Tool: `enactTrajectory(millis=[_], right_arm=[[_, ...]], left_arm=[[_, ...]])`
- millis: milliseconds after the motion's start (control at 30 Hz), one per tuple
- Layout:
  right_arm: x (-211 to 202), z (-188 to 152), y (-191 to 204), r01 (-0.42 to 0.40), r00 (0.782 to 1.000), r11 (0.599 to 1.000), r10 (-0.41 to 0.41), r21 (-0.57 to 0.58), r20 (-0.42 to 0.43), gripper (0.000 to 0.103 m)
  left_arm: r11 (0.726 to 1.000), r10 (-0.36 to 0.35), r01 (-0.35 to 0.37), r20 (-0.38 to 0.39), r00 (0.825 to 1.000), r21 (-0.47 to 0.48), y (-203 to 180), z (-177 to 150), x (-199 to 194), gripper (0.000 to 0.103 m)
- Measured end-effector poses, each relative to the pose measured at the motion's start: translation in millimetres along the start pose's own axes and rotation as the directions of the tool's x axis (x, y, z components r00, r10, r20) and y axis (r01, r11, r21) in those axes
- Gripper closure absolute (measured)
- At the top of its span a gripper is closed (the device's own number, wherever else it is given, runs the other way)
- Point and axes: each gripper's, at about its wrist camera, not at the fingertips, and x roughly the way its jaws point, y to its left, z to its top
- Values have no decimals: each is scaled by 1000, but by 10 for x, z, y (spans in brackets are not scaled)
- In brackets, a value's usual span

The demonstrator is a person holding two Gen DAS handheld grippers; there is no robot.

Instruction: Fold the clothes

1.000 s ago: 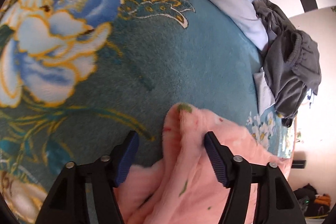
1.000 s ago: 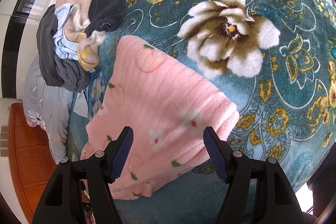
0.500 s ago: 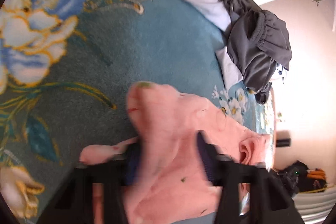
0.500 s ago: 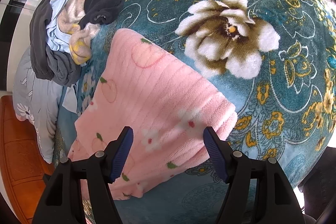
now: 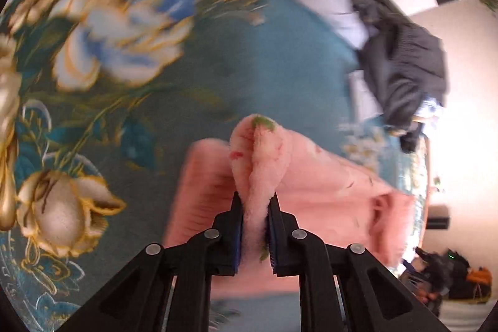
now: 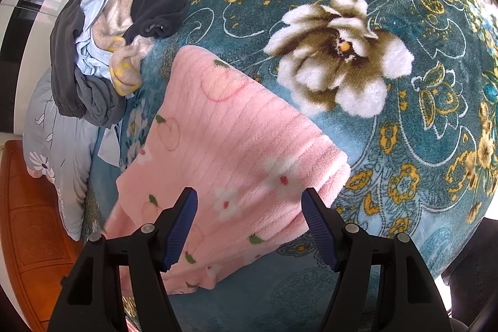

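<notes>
A pink fleece garment (image 6: pixel 236 145) with small flowers lies folded on a teal floral blanket (image 6: pixel 404 30). In the left wrist view my left gripper (image 5: pixel 254 207) is shut on a bunched corner of the pink garment (image 5: pixel 258 151), which stands up as a fold above the fingers. The rest of the cloth trails to the right and below. My right gripper (image 6: pixel 249 217) hangs open just above the near end of the garment, its blue pads (image 6: pixel 314 217) wide apart and not touching the cloth.
A heap of clothes (image 6: pixel 124 30), dark grey, beige and pale blue, sits at the blanket's far left edge beside a grey flowered pillow (image 6: pixel 56 145). The dark grey clothes (image 5: pixel 404 64) show at right in the left wrist view. A wooden cabinet (image 6: pixel 28 238) stands beyond the bed.
My left gripper closed on the pink corner that lay between its open fingers, then lifted it and carried it across the blanket. The right gripper stayed where it was, open.
</notes>
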Motion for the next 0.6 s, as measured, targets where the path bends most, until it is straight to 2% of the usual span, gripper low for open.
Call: enactTrajectory(millis=[100, 167, 200, 267, 333, 367, 433, 533, 600], right_arm=[[1, -13, 35, 8, 1000, 1000, -8, -10, -4, 33], [-22, -22, 33, 6, 1000, 1000, -6, -10, 0, 33], [-34, -26, 28, 3, 1000, 1000, -2, -7, 4, 33], [-61, -33, 17, -10, 1000, 1000, 10, 4, 12, 33], [-81, -40, 28, -16, 1000, 1000, 16, 5, 17, 33], [-90, -43, 37, -19, 1000, 1000, 19, 4, 19, 33], [-108, -53, 73, -21, 1000, 1000, 21, -7, 20, 33], [-139, -79, 118, -25, 999, 999, 26, -21, 21, 33], [-155, -86, 127, -27, 999, 999, 27, -22, 21, 33]], left_arm=[[999, 36, -35, 14, 999, -37, 66, 18, 141, 85], [996, 86, -87, 32, 996, 28, -64, 13, 153, 84], [987, 131, -134, 41, 991, 85, -163, 0, 151, 79], [959, 216, -224, 64, 974, 174, -292, -39, 151, 67], [923, 312, -328, 109, 944, 200, -319, -78, 158, 36], [917, 327, -344, 116, 938, 201, -301, -88, 171, 34], [940, 299, -309, 86, 950, 146, -166, -99, 203, 34], [976, 206, -209, 46, 977, 56, 26, -89, 271, 34], [987, 160, -161, 48, 986, 16, 90, -79, 261, 34]])
